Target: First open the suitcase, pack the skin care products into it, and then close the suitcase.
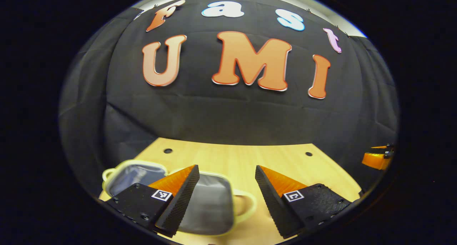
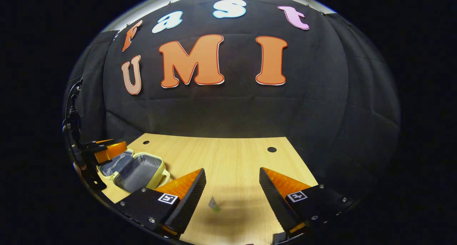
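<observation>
A: Left gripper (image 1: 226, 195)?
B: Fingers spread, holding nothing; above opened suitcase (image 1: 210, 209) on table (image 1: 235, 159).
A: Right gripper (image 2: 232, 196)?
B: Likewise spread, nothing held; over small skin care tube (image 2: 214, 204). Suitcase well left.

**A staged recording booth, not a home**

A booth set up for recording is shown. A black cloth wall (image 2: 228, 109), creased and pinned along its top edge, is hung behind and around a pale wooden table (image 2: 232, 155). Round dark holes are seen near the table's back corners. A strip of light wall is visible above the cloth. No household furniture is seen.
</observation>
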`<state>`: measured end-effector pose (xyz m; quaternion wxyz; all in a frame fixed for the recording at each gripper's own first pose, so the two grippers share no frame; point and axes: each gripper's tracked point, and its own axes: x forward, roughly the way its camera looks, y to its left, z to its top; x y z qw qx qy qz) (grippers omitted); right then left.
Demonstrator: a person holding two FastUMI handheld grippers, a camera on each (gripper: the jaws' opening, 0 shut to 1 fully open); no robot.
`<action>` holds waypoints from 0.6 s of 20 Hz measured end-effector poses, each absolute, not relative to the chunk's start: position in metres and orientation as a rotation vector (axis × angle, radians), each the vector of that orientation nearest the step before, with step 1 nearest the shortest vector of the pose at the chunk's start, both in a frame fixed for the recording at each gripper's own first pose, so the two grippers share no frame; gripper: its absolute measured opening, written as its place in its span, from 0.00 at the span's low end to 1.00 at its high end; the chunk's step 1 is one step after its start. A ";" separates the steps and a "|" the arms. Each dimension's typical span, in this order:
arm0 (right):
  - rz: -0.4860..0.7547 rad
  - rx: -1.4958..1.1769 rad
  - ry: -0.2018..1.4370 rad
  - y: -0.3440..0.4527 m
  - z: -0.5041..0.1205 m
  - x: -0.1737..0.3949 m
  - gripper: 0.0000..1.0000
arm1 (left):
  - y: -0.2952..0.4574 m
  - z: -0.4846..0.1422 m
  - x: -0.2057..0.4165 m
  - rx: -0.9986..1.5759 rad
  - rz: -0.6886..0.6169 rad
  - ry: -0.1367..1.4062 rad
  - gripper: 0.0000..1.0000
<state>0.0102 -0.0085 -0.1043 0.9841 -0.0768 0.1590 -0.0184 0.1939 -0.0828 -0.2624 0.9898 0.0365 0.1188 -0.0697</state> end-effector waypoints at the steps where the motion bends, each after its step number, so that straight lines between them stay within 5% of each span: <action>1: -0.037 -0.151 0.327 -0.016 -0.106 0.008 0.95 | -0.108 -0.275 0.191 0.065 -0.167 0.236 0.98; 6: -0.062 -0.153 0.356 -0.050 -0.118 -0.003 0.95 | -0.180 -0.345 0.194 0.137 -0.217 0.281 0.97; 12: -0.121 -0.165 0.392 -0.082 -0.130 -0.015 0.95 | -0.176 -0.452 0.205 0.198 -0.187 0.415 0.98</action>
